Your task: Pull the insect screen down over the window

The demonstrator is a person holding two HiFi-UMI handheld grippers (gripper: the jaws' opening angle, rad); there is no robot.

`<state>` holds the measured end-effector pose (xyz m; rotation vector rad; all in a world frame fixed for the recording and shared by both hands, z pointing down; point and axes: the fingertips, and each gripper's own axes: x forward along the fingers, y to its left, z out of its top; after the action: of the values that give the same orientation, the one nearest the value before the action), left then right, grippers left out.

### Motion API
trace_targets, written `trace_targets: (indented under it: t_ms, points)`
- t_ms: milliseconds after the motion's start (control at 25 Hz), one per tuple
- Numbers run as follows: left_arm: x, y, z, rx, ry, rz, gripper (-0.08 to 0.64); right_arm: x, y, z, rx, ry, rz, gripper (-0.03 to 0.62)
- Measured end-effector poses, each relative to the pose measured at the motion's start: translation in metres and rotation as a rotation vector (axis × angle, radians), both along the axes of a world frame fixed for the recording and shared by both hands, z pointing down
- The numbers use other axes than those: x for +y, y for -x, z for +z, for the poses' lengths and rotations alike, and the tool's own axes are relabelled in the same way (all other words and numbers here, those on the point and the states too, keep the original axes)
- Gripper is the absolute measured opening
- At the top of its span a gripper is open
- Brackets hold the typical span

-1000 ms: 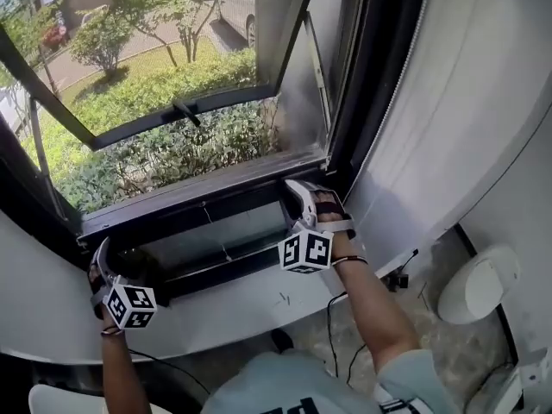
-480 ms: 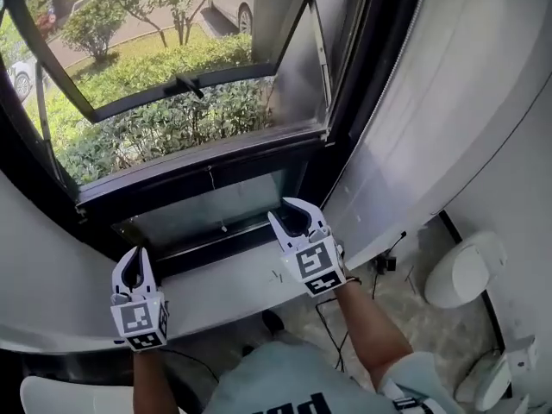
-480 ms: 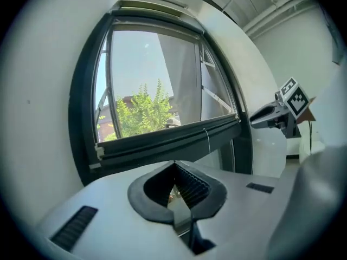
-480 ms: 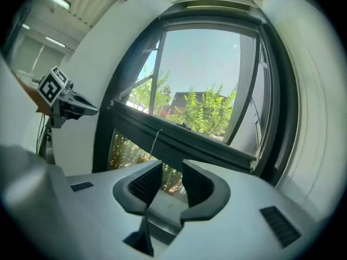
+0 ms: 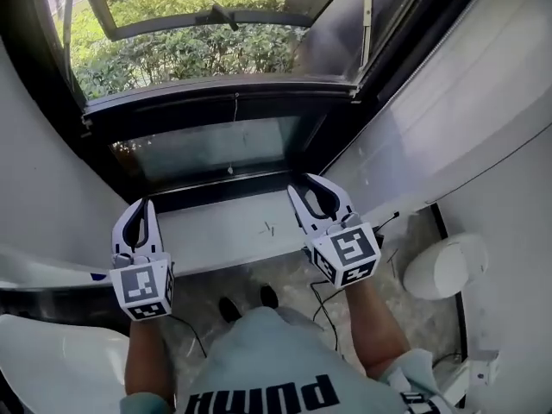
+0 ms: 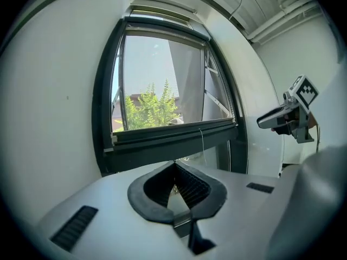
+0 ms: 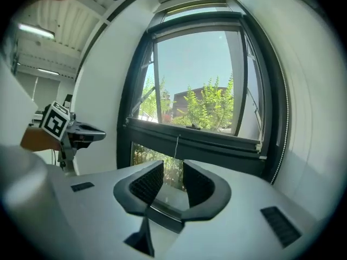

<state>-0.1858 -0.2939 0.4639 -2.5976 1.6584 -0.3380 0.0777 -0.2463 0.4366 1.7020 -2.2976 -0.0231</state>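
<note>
The window's dark cross bar (image 5: 224, 102) runs the full width, and a thin pull cord (image 5: 233, 136) hangs from its middle over the lower glass pane (image 5: 216, 149). Whether mesh fills the opening above the bar I cannot tell. My left gripper (image 5: 141, 203) hovers over the white sill (image 5: 224, 231) at its left, jaws shut and empty. My right gripper (image 5: 308, 185) is above the sill's right part, its jaws closing with nothing between them. The left gripper view shows its own tips (image 6: 174, 163) together, the bar (image 6: 173, 135) and the right gripper (image 6: 277, 118). The right gripper view shows its parted jaws (image 7: 173, 168) and the cord (image 7: 177, 145).
An outward-opening sash (image 5: 216, 15) stands over green hedges (image 5: 172, 54). Curved white walls close in on both sides. A white rounded fixture (image 5: 440, 266) sits on the floor at right, and a black cable (image 5: 323, 304) trails beneath the sill. My shoes (image 5: 246, 304) stand under it.
Both grippers have drawn back from the window frame to above the sill. The left gripper's jaws went from open to shut. The head view has tipped further down.
</note>
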Motion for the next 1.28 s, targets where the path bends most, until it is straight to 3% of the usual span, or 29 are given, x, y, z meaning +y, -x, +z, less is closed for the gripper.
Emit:
trace_targets:
  t_ms: [240,360,720,960,1280]
  points:
    - [0.018,-0.010,-0.002,-0.005,0.006,-0.018,0.014,0.022,0.005,-0.001,0.057,-0.019,-0.045,0.097]
    - [0.027,-0.020,-0.009,-0.019,-0.001,-0.029,0.014,0.029,-0.007,-0.006,0.012,-0.051,-0.049,0.010]
    - [0.072,-0.086,-0.032,-0.034,-0.044,-0.060,0.012,0.049,-0.061,-0.011,-0.102,-0.068,-0.110,0.006]
    - [0.110,-0.134,-0.034,-0.023,-0.063,-0.122,0.014,0.063,-0.094,-0.017,-0.121,-0.114,-0.165,0.006]
    - [0.159,-0.140,-0.022,-0.027,-0.039,-0.202,0.012,0.096,-0.110,-0.011,-0.171,-0.119,-0.196,0.006]
